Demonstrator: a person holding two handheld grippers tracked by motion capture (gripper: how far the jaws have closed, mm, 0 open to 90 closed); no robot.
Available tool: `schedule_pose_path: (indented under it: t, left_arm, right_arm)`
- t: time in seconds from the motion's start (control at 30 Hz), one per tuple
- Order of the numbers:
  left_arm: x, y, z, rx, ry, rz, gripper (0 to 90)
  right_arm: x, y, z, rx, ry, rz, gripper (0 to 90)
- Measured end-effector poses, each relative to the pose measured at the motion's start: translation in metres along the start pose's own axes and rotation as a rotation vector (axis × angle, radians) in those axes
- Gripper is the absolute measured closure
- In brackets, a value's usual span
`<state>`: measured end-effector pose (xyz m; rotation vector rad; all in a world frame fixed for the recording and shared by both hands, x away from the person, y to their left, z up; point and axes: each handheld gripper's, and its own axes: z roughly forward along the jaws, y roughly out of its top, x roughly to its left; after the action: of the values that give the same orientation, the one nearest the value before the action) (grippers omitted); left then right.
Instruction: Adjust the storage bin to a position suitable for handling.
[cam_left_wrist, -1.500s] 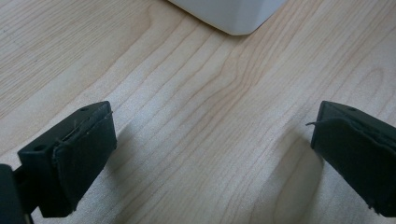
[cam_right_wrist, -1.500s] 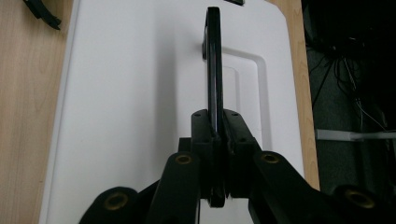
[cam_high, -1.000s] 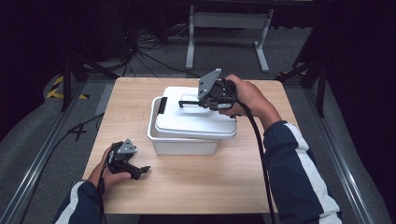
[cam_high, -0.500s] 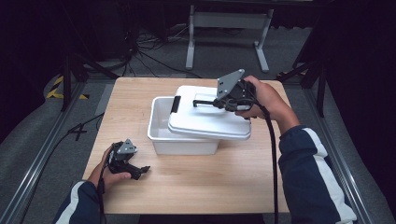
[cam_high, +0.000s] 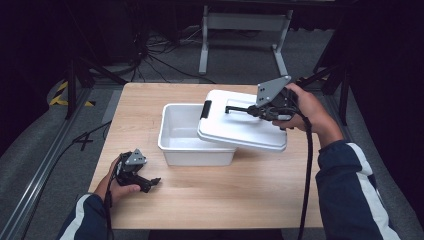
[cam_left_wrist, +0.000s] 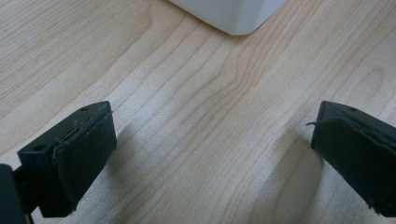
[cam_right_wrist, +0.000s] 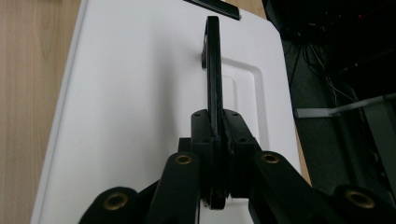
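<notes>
A white plastic bin (cam_high: 186, 136) stands open in the middle of the wooden table (cam_high: 240, 195). Its white lid (cam_high: 245, 130) hangs tilted above the bin's right side, off to the right. My right gripper (cam_high: 251, 110) is shut on the lid's black handle (cam_right_wrist: 213, 65), which stands upright between the jaws. The lid (cam_right_wrist: 140, 93) lies below them in the right gripper view. My left gripper (cam_high: 150, 183) rests open near the table's front left, with bare wood between its jaws. A corner of the bin (cam_left_wrist: 233, 16) lies just ahead of it.
A metal stand (cam_high: 240, 30) and cables (cam_high: 150, 50) lie on the grey floor beyond the table. An aluminium rail (cam_high: 45, 155) runs along the table's left side. Bare wood lies in front of the bin.
My right gripper has lifted the lid off the bin and carried it right, uncovering the bin's inside. The left gripper has stayed in place.
</notes>
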<state>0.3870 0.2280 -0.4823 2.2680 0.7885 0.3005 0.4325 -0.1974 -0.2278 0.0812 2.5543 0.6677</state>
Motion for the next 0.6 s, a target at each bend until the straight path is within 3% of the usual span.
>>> schedule_pose_path:
  t: [0.33,0.6]
  left_arm:
    - [0.000,0.000,0.000,0.000,0.000,-0.001,0.6]
    - [0.000,0.000,0.000,-0.002,0.001,-0.001,0.5]
  right_arm:
    - [-0.002,-0.036,-0.021,-0.004,-0.040,0.047,84.8]
    - [-0.001,-0.074,-0.037,-0.001,-0.074,0.121,84.8]
